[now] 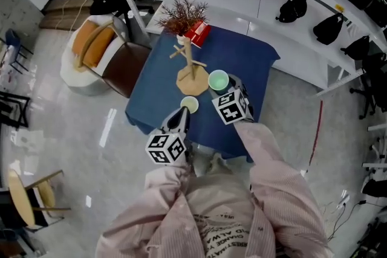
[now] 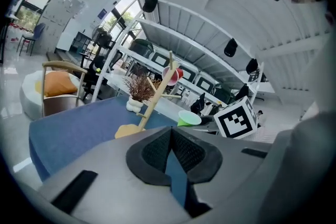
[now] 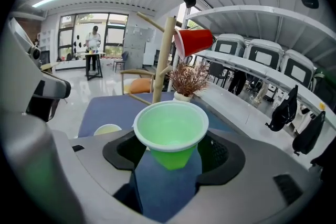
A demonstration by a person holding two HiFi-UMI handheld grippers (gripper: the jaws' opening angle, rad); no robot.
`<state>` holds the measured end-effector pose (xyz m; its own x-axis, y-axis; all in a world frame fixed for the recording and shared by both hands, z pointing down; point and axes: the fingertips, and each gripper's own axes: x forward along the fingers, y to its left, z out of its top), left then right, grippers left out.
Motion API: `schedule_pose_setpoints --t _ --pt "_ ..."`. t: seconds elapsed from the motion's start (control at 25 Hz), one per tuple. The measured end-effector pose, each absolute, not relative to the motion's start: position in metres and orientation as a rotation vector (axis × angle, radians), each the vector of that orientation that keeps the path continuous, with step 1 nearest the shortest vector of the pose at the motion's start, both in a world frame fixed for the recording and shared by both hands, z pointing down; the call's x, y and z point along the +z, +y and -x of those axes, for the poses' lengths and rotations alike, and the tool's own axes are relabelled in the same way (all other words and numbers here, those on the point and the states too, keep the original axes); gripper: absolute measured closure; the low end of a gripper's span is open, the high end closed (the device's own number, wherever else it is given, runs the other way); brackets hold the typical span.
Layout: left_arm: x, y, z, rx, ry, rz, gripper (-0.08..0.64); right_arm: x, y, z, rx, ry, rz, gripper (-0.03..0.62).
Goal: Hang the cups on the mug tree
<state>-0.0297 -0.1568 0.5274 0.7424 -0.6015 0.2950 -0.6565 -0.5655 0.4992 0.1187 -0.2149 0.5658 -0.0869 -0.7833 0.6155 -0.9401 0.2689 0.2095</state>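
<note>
So on my feed the right gripper [image 3: 170, 150] has its jaws clamped round the lower part of the green cup [image 3: 170, 126], mouth up, just beside the base of the mug tree [image 1: 191, 64] on its right as the head view sees it. The left gripper [image 2: 171, 132] has its jaws pressed together on nothing, a bit further out from the tree than the pale yellow cup [image 1: 189, 104], which stands on the blue table [image 1: 248, 54] just in front of the tree's base. A red cup [image 3: 193, 41] hangs on one of the tree's upper pegs, with a small potted plant [image 1: 183, 14] right behind the tree.
</note>
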Motion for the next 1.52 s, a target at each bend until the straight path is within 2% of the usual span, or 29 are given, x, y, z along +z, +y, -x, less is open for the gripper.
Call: schedule_pose_setpoints --t 0.88,1.52 --pt "0.517 -0.218 0.052 0.18 -0.612 -2.472 0.561 0.542 -0.241 -0.113 0.225 -1.57 -1.567 0.291" --pt "0.517 -0.231 0.063 0.167 -0.511 -2.486 0.561 0.525 -0.262 -0.102 0.01 -1.322 -1.414 0.291"
